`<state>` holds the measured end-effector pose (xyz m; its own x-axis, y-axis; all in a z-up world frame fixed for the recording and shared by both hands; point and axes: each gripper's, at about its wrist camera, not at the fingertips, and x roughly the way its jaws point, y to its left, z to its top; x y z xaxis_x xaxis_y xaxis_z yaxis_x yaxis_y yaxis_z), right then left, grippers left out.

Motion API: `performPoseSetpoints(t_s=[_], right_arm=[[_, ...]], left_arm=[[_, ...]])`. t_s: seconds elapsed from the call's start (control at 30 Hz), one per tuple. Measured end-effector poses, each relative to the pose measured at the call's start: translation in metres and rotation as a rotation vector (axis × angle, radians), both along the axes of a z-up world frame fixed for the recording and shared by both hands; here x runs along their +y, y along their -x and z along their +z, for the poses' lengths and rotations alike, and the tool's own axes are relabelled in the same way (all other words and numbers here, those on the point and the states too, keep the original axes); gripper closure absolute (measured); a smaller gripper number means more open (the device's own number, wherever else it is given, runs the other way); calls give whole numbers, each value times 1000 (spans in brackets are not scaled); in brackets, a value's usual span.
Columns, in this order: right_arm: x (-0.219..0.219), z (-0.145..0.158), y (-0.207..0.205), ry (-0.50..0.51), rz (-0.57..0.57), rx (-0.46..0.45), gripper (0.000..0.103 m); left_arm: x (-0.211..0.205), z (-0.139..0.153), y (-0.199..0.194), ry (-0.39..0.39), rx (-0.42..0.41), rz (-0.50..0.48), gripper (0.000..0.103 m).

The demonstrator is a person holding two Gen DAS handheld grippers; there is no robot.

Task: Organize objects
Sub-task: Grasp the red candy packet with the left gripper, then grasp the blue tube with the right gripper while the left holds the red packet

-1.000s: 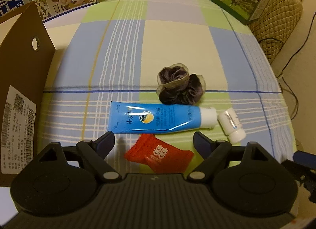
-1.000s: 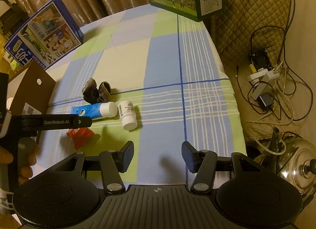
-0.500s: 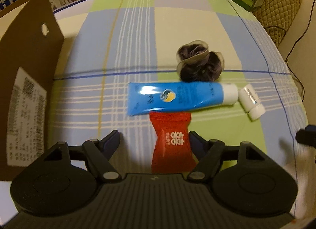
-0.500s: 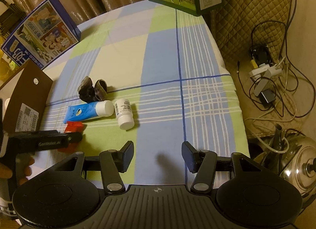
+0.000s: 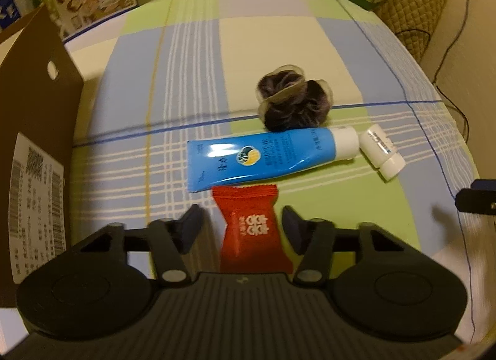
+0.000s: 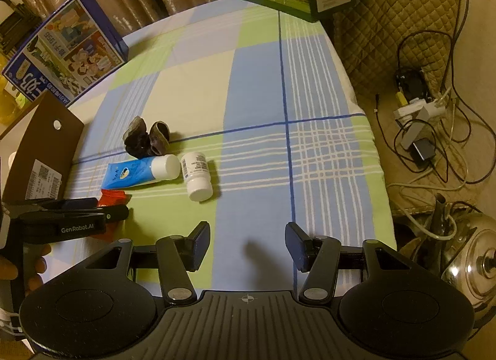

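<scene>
My left tool [image 5: 241,227] is open w/ the red packet [image 5: 252,229] lying between its fingers, lower centre of frame, not gripped. Blue tube [image 5: 266,154] just above it, white bottle [image 5: 382,150] at right. Right tool [image 6: 247,245] open, empty, over the table [image 6: 260,87].
</scene>
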<state>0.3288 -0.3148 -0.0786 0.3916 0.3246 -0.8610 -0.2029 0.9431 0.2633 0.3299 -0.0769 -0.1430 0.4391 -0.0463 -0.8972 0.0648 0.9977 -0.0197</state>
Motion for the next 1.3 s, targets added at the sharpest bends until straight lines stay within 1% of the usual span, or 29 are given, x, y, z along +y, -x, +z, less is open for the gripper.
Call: performPoseSetpoints(t_s=[0.07, 0.1, 0.2, 0.4, 0.53, 0.7, 0.93, 1.07, 1.13, 1.2, 1.3], right_arm=[[0, 0, 1, -2, 0, 0, 52], [0, 0, 1, -2, 1, 0, 52], [1, 0, 2, -9, 11, -3, 52], [10, 0, 1, -24, 51, -15, 52], [21, 0, 0, -32, 100, -26, 52], [37, 2, -7, -55, 189, -73, 52], [77, -2, -28, -75, 377, -154, 52], [102, -10, -41, -40, 470, -188, 52], [113, -18, -48, -1, 504, -187, 52], [120, -26, -53, 17, 533, -177, 52], [129, -34, -55, 60, 572, -189, 52]], left_arm=[[-1, 0, 1, -3, -7, -11, 66], [-1, 0, 2, -5, -11, -13, 71], [3, 1, 7, 0, -15, 0, 75], [17, 2, 24, -6, -8, 46, 76], [29, 4, 41, -5, 0, 82, 76], [45, 7, 64, -15, 13, 136, 76], [75, 9, 92, -23, 21, 241, 76], [95, 8, 107, -30, 23, 308, 76], [105, 9, 114, -32, 22, 348, 76], [115, 10, 121, -35, 22, 388, 76], [131, 13, 130, -40, 21, 439, 76]])
